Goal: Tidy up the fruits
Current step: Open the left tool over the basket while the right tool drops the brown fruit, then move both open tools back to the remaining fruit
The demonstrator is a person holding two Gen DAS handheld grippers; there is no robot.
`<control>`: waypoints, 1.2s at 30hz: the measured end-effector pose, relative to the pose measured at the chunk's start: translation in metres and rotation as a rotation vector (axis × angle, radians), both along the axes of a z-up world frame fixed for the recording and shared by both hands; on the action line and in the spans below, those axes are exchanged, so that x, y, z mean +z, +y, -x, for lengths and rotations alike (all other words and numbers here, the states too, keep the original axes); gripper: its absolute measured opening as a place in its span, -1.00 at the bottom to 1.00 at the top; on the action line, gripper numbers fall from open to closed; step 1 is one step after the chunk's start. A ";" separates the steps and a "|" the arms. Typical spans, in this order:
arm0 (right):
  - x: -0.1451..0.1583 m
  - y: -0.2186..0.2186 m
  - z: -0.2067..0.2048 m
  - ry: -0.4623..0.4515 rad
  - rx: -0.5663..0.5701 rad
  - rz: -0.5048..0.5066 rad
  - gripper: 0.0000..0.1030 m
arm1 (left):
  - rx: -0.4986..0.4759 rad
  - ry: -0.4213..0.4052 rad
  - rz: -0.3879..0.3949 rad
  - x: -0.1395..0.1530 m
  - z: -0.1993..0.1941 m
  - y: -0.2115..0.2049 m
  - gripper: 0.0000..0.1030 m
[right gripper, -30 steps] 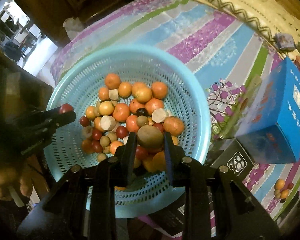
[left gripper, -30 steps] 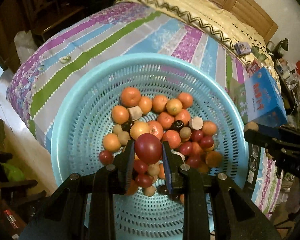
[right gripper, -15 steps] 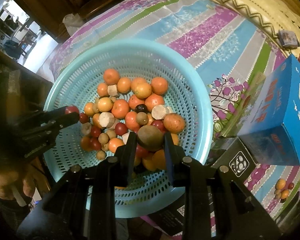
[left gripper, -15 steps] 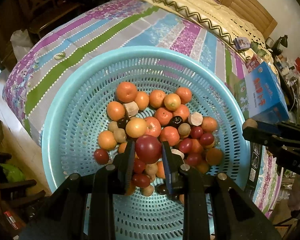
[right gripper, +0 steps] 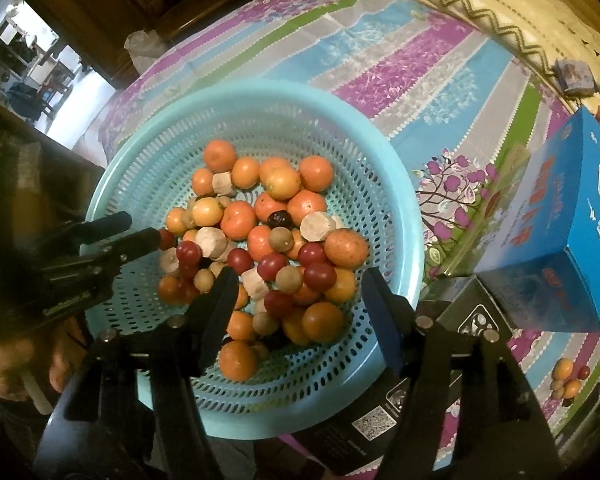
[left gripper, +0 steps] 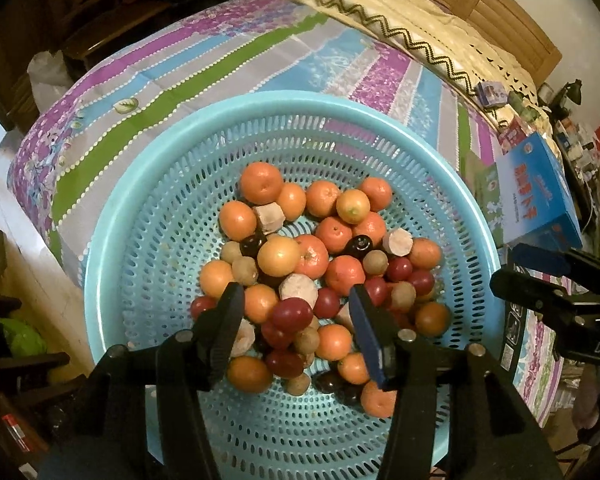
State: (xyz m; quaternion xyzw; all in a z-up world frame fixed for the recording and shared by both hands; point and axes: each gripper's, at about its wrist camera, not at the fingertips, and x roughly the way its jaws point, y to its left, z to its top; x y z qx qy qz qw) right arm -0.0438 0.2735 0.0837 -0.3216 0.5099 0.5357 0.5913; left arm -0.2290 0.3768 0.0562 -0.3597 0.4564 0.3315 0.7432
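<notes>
We list: one turquoise basket (left gripper: 112, 264) on the striped bedspread (left gripper: 204, 64), heaped with oranges, red plums and brown fruits (left gripper: 312, 276). Left hand-held gripper (left gripper: 296, 320) and right hand-held gripper (right gripper: 300, 300): jaws just parted, nothing pinched, both above the heap. Blue box (right gripper: 572, 224) beside the basket.

"DAS" is read on the right gripper (left gripper: 548, 280); red characters on the blue box (left gripper: 536, 192) are illegible.
</notes>
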 end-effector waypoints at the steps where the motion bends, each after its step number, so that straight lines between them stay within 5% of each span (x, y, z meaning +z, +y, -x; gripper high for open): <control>1: 0.001 0.000 -0.001 0.003 0.001 -0.001 0.26 | -0.002 0.000 0.000 0.000 -0.001 0.000 0.08; 11: 0.006 -0.007 -0.004 0.017 -0.002 -0.051 0.26 | -0.001 -0.010 -0.013 0.002 -0.004 -0.002 0.16; 13: 0.016 -0.018 0.001 -0.063 -0.002 -0.134 0.28 | 0.009 -0.035 -0.042 0.004 -0.003 -0.004 0.44; 15: 0.024 -0.034 0.008 -0.164 -0.005 -0.216 0.53 | 0.025 -0.051 -0.109 0.008 -0.002 -0.009 0.56; 17: 0.029 -0.057 0.014 -0.262 -0.032 -0.295 0.71 | 0.025 -0.069 -0.138 0.007 -0.003 -0.014 0.58; 25: 0.038 -0.159 0.044 -0.584 -0.116 -0.542 0.72 | 0.012 -0.113 -0.140 0.000 -0.016 -0.034 0.58; 28: 0.042 -0.198 0.056 -0.696 -0.149 -0.637 0.98 | -0.006 -0.141 -0.164 0.007 -0.023 -0.049 0.58; 36: 0.023 -0.263 0.042 -0.691 -0.272 -0.638 0.99 | -0.089 -0.294 -0.272 0.049 -0.053 -0.103 0.58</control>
